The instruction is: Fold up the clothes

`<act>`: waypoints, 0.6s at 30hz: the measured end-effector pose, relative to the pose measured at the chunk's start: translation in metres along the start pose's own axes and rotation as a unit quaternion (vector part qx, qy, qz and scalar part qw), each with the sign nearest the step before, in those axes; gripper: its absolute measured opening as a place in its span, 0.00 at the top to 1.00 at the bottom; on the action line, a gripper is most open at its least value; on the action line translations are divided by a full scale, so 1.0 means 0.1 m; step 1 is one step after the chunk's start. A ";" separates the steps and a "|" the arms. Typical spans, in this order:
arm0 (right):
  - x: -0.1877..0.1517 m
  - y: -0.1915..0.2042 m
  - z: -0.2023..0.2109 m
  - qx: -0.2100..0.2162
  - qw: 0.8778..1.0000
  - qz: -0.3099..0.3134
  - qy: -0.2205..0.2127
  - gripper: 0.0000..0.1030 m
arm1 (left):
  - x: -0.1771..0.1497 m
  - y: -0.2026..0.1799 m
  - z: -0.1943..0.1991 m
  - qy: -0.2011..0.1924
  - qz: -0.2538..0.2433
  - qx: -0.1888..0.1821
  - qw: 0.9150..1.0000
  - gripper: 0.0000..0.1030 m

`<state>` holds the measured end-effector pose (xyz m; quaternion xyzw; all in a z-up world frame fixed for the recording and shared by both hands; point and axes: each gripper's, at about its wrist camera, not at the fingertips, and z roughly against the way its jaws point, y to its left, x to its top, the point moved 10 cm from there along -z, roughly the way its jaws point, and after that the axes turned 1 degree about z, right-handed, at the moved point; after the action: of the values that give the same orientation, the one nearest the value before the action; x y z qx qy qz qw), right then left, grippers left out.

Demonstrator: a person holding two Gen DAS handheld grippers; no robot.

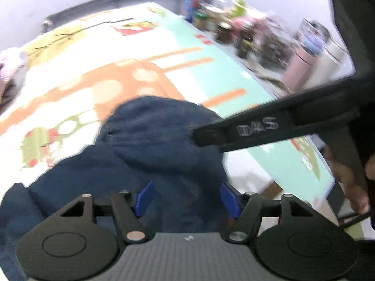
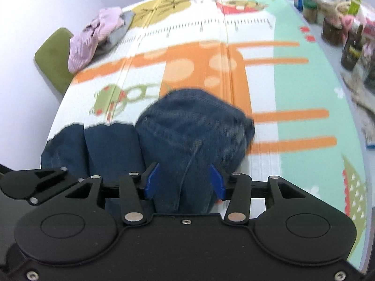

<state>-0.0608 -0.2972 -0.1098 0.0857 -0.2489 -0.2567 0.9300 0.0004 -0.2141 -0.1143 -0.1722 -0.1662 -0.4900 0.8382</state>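
Near edge, both views: left tongs [image 1: 187,196] and right tongs [image 2: 185,181] stand apart w/ blue pads clear of cloth, gripping nothing. Dark blue denim jeans [image 2: 187,128], folded into a bundle, lie right ahead of and under both, bottom centre of each frame, on the printed orange-and-mint play mat [image 2: 293,89] covering the bench. Bundle's long axis looks to run side to side, flat legs trailing to lower left in right wrist view. Right tongs seem nearer the thick folded end; left sits over the smooth part. Far upper left: crumpled pink striped garment [image 2: 93,37], prob next. Upper right: jars and bottles [image 2: 339,23], well apart.
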 end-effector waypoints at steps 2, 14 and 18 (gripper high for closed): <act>0.15 -0.02 0.00 -0.005 1.000 0.008 -0.004 0.51 | 0.11 0.22 -0.03 -0.008 0.027 0.022 0.999 0.36; 0.70 -0.09 -0.74 -0.091 0.994 0.048 0.038 0.38 | 0.52 1.26 -0.38 -0.015 0.120 0.070 0.990 0.32; 0.73 -0.10 -1.02 -0.130 0.987 0.076 0.061 0.34 | 0.51 1.24 -0.62 0.012 0.101 0.047 0.994 0.30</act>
<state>0.0411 -0.3409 -0.1704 -0.0393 -0.1617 -0.2097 0.9635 0.1396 -0.2240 -0.1621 -0.1431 -0.1609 -0.3962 0.8926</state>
